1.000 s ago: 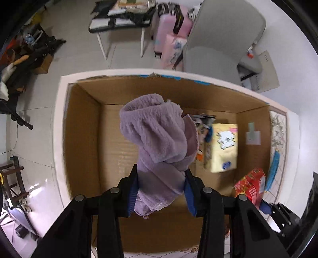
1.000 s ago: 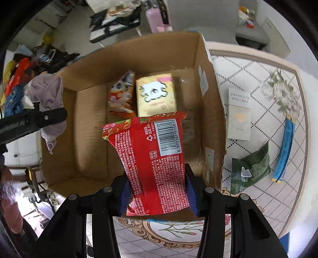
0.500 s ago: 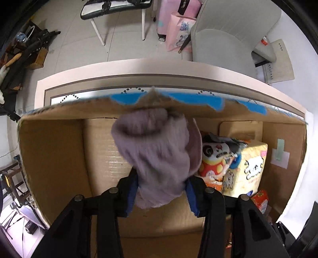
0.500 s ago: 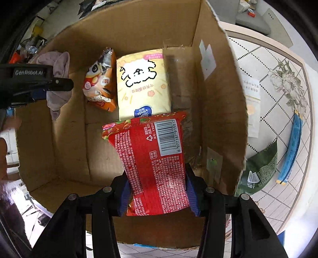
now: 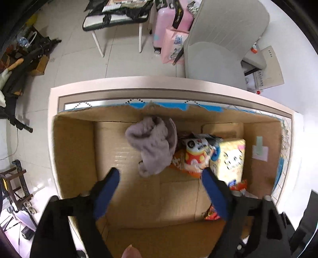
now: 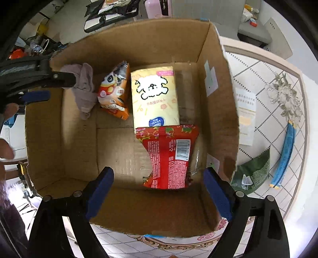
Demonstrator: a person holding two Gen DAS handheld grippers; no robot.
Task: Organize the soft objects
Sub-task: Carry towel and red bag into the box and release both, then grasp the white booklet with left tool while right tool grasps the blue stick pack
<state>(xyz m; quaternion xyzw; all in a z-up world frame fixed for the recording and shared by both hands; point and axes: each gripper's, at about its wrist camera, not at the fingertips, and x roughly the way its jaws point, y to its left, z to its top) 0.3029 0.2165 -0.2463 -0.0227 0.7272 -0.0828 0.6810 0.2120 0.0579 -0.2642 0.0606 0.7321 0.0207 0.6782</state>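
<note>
An open cardboard box (image 5: 75, 150) (image 6: 220, 111) stands on the table. In it lie a purple cloth (image 5: 155, 146) (image 6: 84, 91), an orange snack bag (image 5: 192, 156) (image 6: 115, 93), a yellow tissue pack (image 5: 228, 160) (image 6: 155, 97) and a red packet (image 6: 169, 156) (image 5: 238, 185). My left gripper (image 5: 161, 174) is open and empty above the box, just short of the cloth. My right gripper (image 6: 158, 176) is open above the red packet, which lies loose on the box floor.
On the patterned tablecloth right of the box lie a green pouch (image 6: 252, 176), a blue strip (image 6: 285, 156) and a white leaflet (image 6: 245, 117). Beyond the table stand a grey chair (image 5: 224, 37), pink bags (image 5: 173, 25) and a small table (image 5: 117, 17).
Both grippers opened. The left one dropped the purple cloth into the box and pulled back. The right one let the red packet fall onto the box floor.
</note>
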